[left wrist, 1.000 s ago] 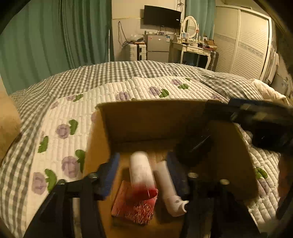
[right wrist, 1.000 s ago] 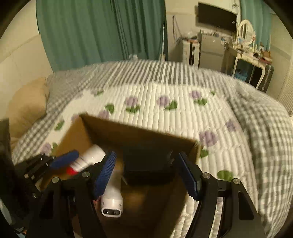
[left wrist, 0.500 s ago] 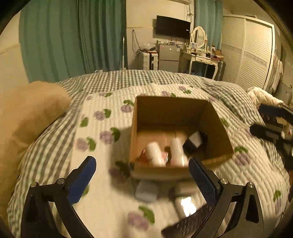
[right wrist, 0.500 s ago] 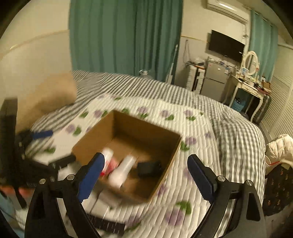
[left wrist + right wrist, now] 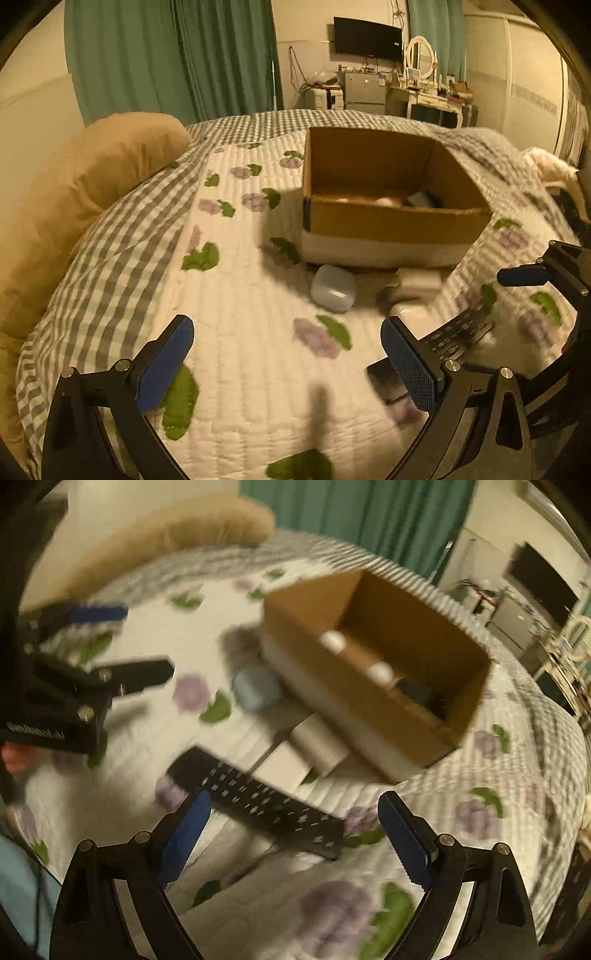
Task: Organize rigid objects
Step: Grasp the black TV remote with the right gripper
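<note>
Your left tongs point(image 5: 286, 363) hang released over the quilted bed point(image 5: 240, 314), nothing between the blue pads. Just ahead of them lies one pale blue case point(image 5: 332, 288), close to the front wall of the cardboard box point(image 5: 395, 221). Right of the case sit what look like two white blocks point(image 5: 419, 280), one nearer you than the other; the blur makes that count uncertain. Farther right, one black remote point(image 5: 255, 794) lies flat on the bed, directly in front of your right tongs point(image 5: 295, 836), which are also spread wide and hold nothing.

Inside the one box you can count two white rounded tops point(image 5: 332, 640) and one dark item point(image 5: 417, 694) in the far right corner; anything lower is hidden by the wall.

So about four pieces remain outside, I judge.

Risks: the remote is thin and lies flush on soft quilting, so your pads may dig into fabric and pinch the cover instead of the edges. The case is smooth and rounded; an off-centre squeeze could squirt it away. Your two tools are close together near the remote, so reaching at once may knock them together. Dropping items from height could bounce them off those already inside.
</note>
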A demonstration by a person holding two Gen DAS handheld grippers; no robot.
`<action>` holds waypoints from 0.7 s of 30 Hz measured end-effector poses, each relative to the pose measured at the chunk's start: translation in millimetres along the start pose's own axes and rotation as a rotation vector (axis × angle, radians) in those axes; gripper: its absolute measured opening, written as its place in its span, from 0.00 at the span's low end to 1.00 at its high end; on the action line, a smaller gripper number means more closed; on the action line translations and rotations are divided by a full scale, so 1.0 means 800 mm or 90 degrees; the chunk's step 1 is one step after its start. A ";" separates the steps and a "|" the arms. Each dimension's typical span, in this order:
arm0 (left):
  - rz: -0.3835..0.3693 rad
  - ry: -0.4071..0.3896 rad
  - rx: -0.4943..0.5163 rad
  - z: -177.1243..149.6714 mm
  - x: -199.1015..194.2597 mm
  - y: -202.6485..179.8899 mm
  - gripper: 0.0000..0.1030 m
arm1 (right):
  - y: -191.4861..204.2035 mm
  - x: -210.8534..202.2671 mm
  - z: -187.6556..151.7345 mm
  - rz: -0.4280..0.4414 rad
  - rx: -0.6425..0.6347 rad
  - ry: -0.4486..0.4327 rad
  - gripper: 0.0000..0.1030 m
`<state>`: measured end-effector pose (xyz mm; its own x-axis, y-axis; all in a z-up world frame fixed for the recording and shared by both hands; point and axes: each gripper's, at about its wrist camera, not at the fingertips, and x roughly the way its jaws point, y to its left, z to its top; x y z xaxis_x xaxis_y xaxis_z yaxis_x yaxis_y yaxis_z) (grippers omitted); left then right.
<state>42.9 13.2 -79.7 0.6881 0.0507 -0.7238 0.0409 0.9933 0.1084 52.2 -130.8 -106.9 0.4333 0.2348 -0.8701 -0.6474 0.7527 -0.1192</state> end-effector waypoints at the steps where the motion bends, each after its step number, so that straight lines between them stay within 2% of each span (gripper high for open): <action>1: -0.001 0.002 -0.005 -0.003 0.002 0.002 1.00 | 0.005 0.009 0.000 -0.004 -0.016 0.015 0.89; 6: 0.006 0.015 -0.020 -0.011 0.010 0.011 1.00 | 0.032 0.040 -0.004 -0.019 -0.084 0.065 0.89; 11: 0.007 0.013 -0.029 -0.012 0.010 0.017 1.00 | 0.037 0.053 0.002 -0.017 -0.090 0.076 0.87; 13: 0.010 0.011 -0.031 -0.011 0.009 0.020 1.00 | 0.037 0.059 0.004 -0.008 -0.086 0.084 0.77; 14: 0.011 0.011 -0.031 -0.010 0.009 0.021 1.00 | 0.035 0.063 0.004 0.004 -0.085 0.092 0.68; 16: 0.009 0.013 -0.038 -0.009 0.009 0.025 1.00 | 0.034 0.062 0.004 0.002 -0.084 0.090 0.61; 18: 0.008 0.014 -0.045 -0.007 0.008 0.028 1.00 | 0.033 0.056 0.005 0.005 -0.082 0.079 0.44; 21: 0.014 0.013 -0.046 -0.004 0.008 0.029 1.00 | 0.025 0.039 0.005 0.011 -0.068 0.053 0.33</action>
<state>45.8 36.7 -83.6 0.6732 0.0746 -0.7356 -0.0277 0.9967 0.0757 55.7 -106.0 -134.5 0.3708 0.1916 -0.9088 -0.7190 0.6786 -0.1503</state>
